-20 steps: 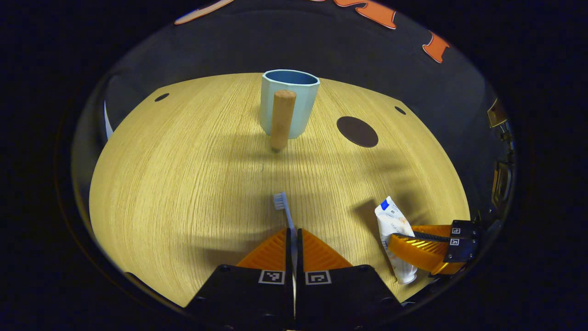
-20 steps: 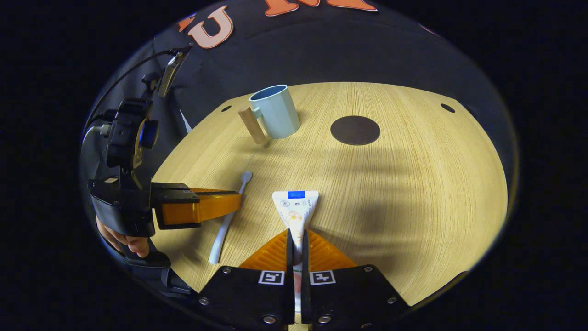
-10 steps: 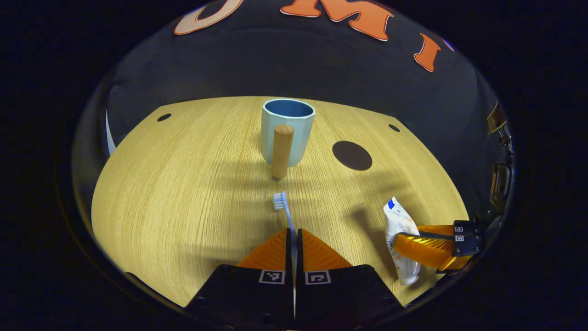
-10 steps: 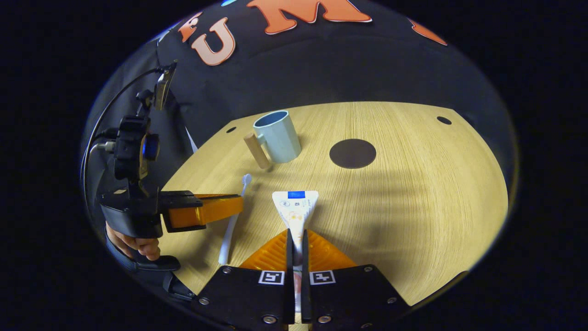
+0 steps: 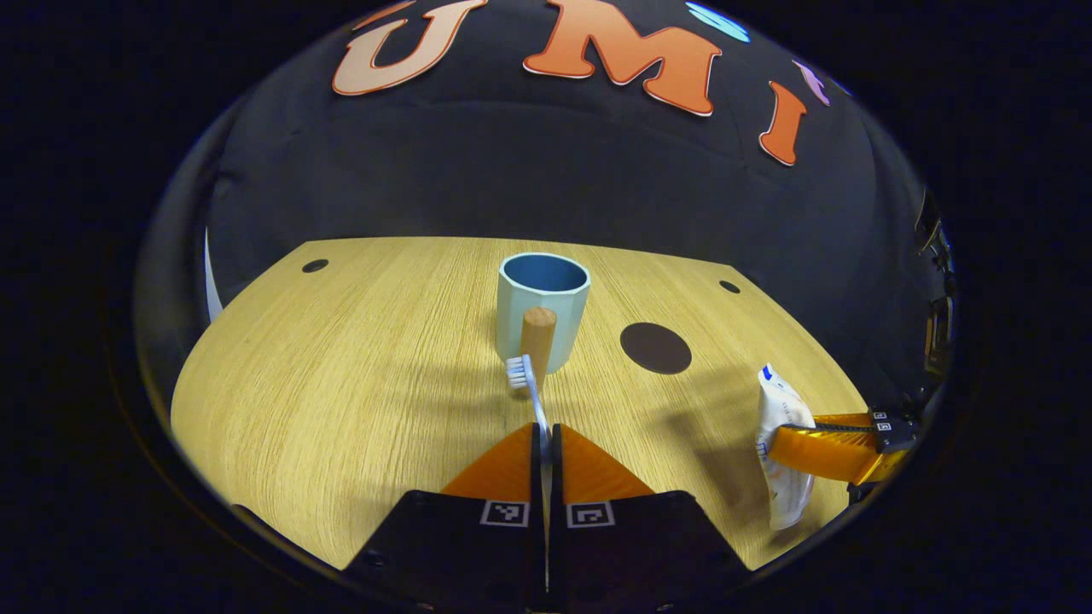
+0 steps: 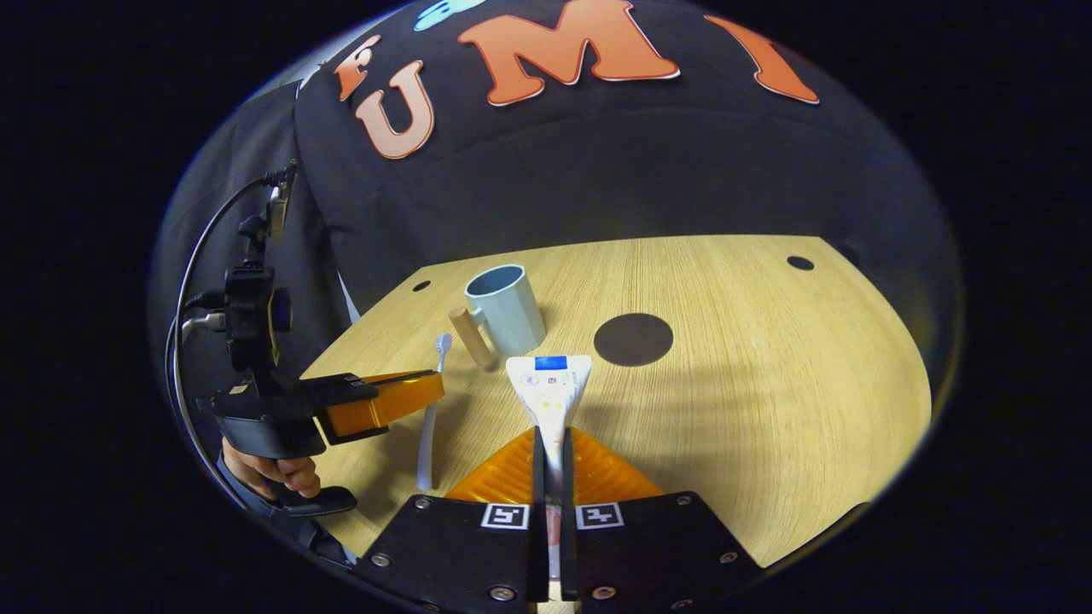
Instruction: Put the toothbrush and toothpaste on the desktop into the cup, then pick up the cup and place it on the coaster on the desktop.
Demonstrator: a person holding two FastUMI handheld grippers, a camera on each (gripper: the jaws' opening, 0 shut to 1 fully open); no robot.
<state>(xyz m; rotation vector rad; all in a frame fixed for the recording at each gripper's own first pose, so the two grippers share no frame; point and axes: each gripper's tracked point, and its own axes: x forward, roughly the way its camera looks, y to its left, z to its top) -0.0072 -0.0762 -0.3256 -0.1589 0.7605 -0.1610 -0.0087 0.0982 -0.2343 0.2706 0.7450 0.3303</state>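
My left gripper (image 5: 546, 431) is shut on a white toothbrush (image 5: 531, 394), whose bristle head points forward toward the cup. The pale blue cup (image 5: 543, 309) with a wooden handle (image 5: 537, 337) stands upright on the wooden desktop, straight ahead. My right gripper (image 6: 552, 437) is shut on a white toothpaste tube (image 6: 550, 388), flat crimped end forward. Both are lifted off the table. In the right gripper view the cup (image 6: 505, 309) sits ahead left, with the left gripper (image 6: 431, 388) and toothbrush (image 6: 431, 409) at the left. A dark round coaster (image 6: 633, 338) lies right of the cup.
The wooden desktop (image 5: 341, 384) has small dark holes near its far corners (image 5: 315, 266). The booth's black cloth wall stands right behind the table. A hand (image 6: 273, 469) holds the left gripper's body at the lower left of the right gripper view.
Both grippers have risen, lifting the toothbrush and the toothpaste off the desktop. The cup and coaster now sit lower and smaller in both views.
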